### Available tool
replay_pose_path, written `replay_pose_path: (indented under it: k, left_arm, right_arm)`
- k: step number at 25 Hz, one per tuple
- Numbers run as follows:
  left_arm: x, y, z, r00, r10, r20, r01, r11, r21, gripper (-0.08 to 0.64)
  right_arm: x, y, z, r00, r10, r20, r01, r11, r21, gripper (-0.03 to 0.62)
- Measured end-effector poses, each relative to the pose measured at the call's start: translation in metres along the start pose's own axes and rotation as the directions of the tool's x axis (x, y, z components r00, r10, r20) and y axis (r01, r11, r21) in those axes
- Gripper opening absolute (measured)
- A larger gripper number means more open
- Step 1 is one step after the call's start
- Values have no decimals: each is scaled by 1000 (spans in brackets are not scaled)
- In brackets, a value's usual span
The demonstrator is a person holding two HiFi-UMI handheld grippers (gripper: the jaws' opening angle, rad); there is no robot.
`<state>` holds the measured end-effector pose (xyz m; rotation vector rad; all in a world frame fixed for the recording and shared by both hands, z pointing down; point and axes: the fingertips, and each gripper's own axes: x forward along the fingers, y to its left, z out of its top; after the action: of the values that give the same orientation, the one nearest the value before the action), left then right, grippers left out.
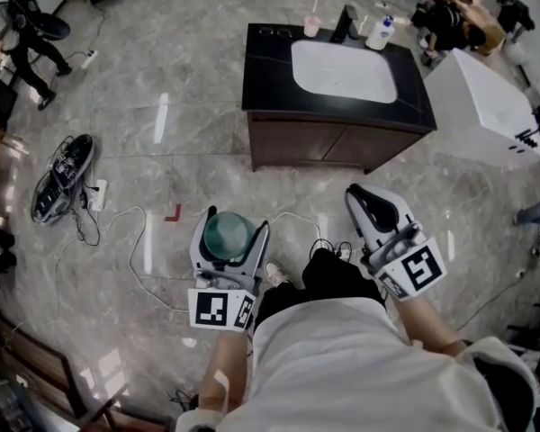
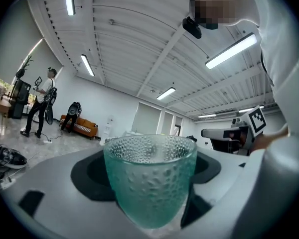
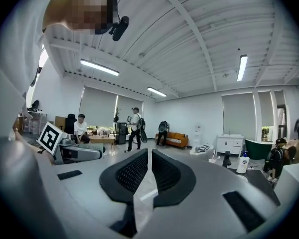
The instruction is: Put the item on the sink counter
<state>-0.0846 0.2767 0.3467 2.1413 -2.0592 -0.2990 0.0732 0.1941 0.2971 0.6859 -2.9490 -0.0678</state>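
A teal dimpled glass cup [image 2: 150, 180] stands upright between the jaws of my left gripper [image 1: 228, 230], which is shut on it; from above, the cup [image 1: 227, 233] shows over the grey floor. My right gripper [image 1: 367, 200] is held beside it, its black ribbed pads [image 3: 165, 172] almost together with nothing between them. The sink counter [image 1: 268, 70], a black top with a white basin on a dark wood cabinet, stands ahead across the floor. Neither gripper is over it. In the right gripper view the counter's black top [image 3: 261, 179] lies at the right.
On the counter's back edge stand a faucet [image 1: 346, 22], a pink cup [image 1: 312, 27] and a white soap bottle [image 1: 381, 32]. A white tub [image 1: 482, 106] sits right of the counter. Cables [image 1: 117, 232] and a dark bag [image 1: 63, 176] lie on the floor at left. People stand farther off.
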Motion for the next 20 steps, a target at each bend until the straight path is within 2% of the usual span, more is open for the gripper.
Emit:
replay_pose_path:
  k: [6,20]
  left_arm:
    - [-6,-4,-5,1000,-11,-9,10,1000,-22,399]
    - [14,-10,2,1000,-20,-6,20,1000,10,399]
  right_arm:
    - [-1,2,7,1000,-17,14,17,1000,-2,49]
    - [14,-19,18,997,-14,73,14,1000,3,49]
